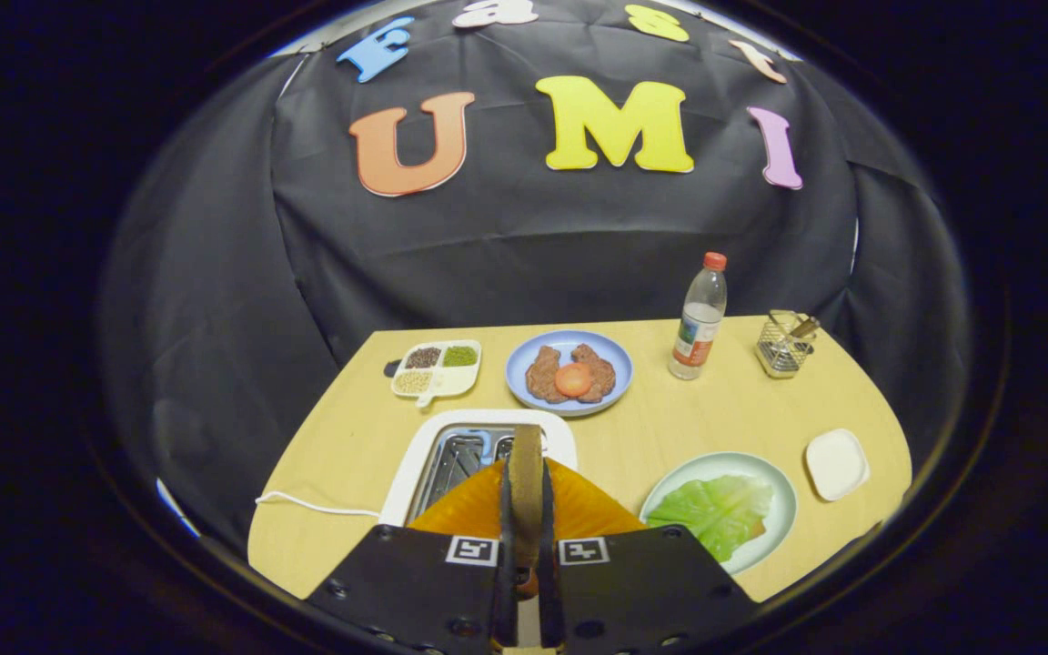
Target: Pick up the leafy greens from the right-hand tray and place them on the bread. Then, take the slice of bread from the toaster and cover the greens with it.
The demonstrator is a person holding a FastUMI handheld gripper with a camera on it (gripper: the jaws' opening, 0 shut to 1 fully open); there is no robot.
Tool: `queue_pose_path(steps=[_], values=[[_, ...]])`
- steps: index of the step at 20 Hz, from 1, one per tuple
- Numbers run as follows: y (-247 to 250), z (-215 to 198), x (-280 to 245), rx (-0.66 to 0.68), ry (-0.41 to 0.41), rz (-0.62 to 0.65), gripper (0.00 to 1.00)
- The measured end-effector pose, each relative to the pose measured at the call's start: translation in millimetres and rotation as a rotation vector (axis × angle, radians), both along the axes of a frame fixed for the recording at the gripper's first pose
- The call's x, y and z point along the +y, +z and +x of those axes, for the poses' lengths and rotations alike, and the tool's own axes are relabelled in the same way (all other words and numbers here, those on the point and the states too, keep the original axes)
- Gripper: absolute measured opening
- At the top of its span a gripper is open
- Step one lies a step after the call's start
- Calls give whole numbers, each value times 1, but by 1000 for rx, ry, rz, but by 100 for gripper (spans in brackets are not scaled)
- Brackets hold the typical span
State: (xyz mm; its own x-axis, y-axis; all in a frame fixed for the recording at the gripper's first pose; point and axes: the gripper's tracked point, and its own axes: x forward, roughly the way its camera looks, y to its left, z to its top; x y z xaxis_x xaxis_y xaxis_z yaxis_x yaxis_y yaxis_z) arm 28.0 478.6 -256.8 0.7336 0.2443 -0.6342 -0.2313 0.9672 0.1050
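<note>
Gripper [525, 509] at bottom centre is clamped edge-on on the bread slice [526, 482], held upright just above the toaster [451, 455], probably so it clears the slot cleanly. Leafy greens [715, 511] lie at lower right on the pale green plate [783, 496], seemingly over the bottom bread, so covering them looks like the step in hand. Blue plate [524, 359] with patties, bottle [700, 318] and condiment tray [438, 368] sit mid-frame, well apart from the path.
</note>
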Motion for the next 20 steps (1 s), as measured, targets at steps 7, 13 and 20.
queue_pose_path(steps=[7, 13, 20], values=[[70, -1, -16, -60, 18, 136, 9], [127, 5, -69, -121, -6, 207, 9], [92, 21, -144, -139, -48, 152, 9]])
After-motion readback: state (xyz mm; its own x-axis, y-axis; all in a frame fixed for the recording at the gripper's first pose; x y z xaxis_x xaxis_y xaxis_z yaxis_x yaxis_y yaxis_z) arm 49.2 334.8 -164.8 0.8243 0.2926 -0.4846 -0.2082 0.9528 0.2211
